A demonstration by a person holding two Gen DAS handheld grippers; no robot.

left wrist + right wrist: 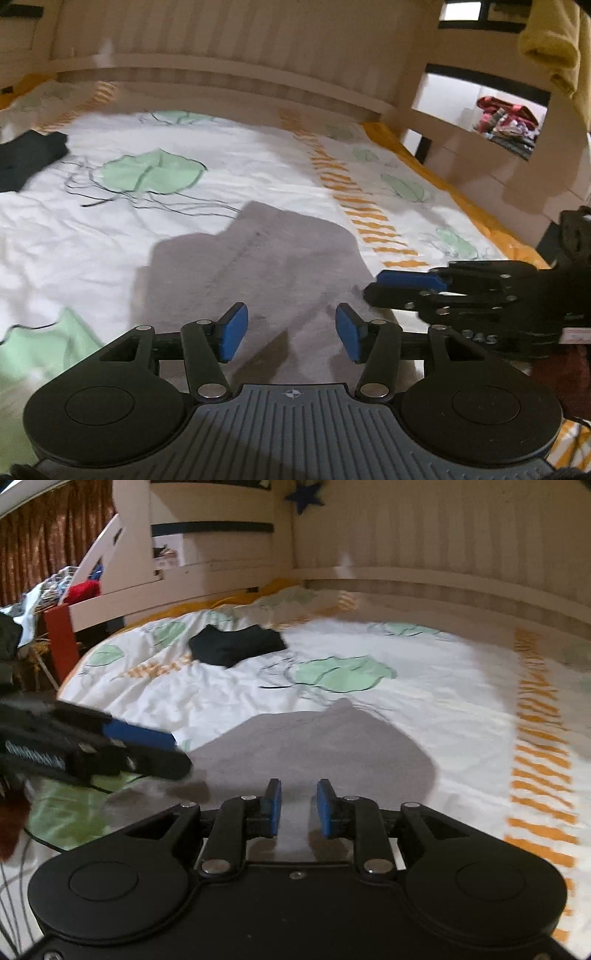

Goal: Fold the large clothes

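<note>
Left wrist view: the left gripper [291, 334] is hanging over the near edge of the grey garment [255, 258], jaws standing apart, blue pads clear of the cloth and nothing between them. The grey garment is lying flat on the bed cover [110, 229], white with green leaves and orange stripes. The right gripper [384, 286] is coming in from the right, its tips just at the garment's right edge; whether it is touching the cloth cannot be told. A black garment [29, 158] is lying well apart at far left. This view alone is showing a shelf nook [506, 122] with coloured items and a yellow cloth [550, 48] hanging at upper right.

Right wrist view: the right gripper [299, 808] is sitting released, a narrower gap between its pads, the grey garment [325, 746] below and ahead. The left gripper [173, 753] is showing blurred at left, beside the garment's left edge. Only here: the black garment [236, 646] whole, a brown curtain [55, 535], a cluttered pile [55, 587] past the bed frame, and a blue star [304, 494] on the wall.
</note>
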